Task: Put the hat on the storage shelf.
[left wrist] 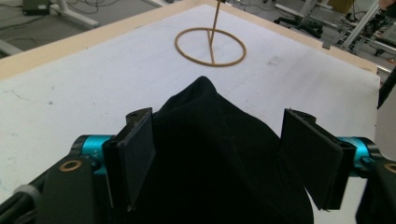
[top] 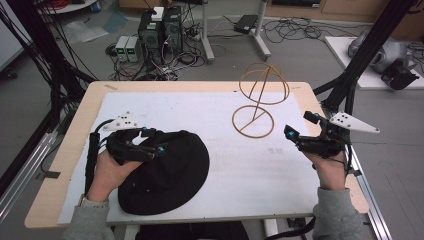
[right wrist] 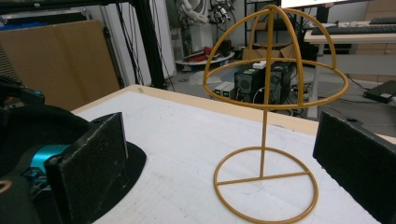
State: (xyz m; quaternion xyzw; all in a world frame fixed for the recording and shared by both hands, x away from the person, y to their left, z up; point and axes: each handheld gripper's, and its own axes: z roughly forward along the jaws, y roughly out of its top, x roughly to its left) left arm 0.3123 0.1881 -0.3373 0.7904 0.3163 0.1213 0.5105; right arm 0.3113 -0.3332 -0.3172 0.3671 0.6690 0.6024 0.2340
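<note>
Left tongs [left wrist: 219,154] straddle the black hat [top: 170,170], jaws apparently not yet gripping; right tongs [right wrist: 224,163] stand released, facing the wire stand [right wrist: 271,116] nearby.

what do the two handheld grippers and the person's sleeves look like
Both the left gripper and right gripper are black with teal joints, flat black pads and a white dotted three-cornered plate. A black cable trails from the left. Sleeves are grey.

A wooden table [top: 75,130] carries a white mat [top: 200,115], black hat [top: 175,175] and wire stand [top: 257,107].
</note>
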